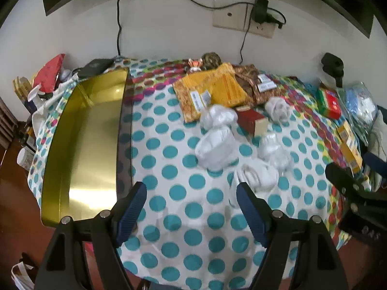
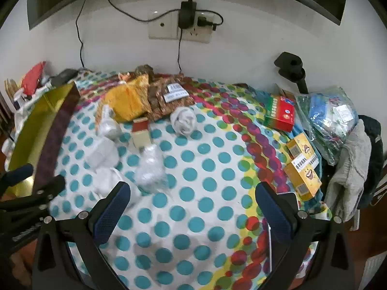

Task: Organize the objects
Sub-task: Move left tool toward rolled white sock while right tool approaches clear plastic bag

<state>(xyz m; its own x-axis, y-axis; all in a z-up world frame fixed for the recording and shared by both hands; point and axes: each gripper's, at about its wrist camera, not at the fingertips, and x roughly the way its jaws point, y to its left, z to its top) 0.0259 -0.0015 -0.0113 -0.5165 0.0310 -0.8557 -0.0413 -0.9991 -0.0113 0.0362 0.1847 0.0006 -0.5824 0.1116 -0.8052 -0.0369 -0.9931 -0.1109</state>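
Polka-dot tablecloth [image 1: 183, 193] under us. Left view: our left gripper [image 1: 191, 193] wide, empty; gold rectangular tin [image 1: 84, 145] fully visible left, white plastic-wrapped bundles [image 1: 215, 147] ahead. Right view: right gripper [image 2: 193, 195] wide, empty; yellow cartons [image 2: 302, 171], grey cloth [image 2: 350, 169] only here.

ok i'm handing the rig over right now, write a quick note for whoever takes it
Left gripper: open, empty, above the dotted cloth.
Right gripper: open, empty, over the same cloth.
Gold tin: at the cloth's left edge, nothing inside as far as shows.
Loose items: four white wrapped bundles, a white rolled cloth and a small red box mid-table; yellow packets near the wall; a red-green box and yellow cartons on the right.
Done: nothing visibly sorted.
Left: everything.
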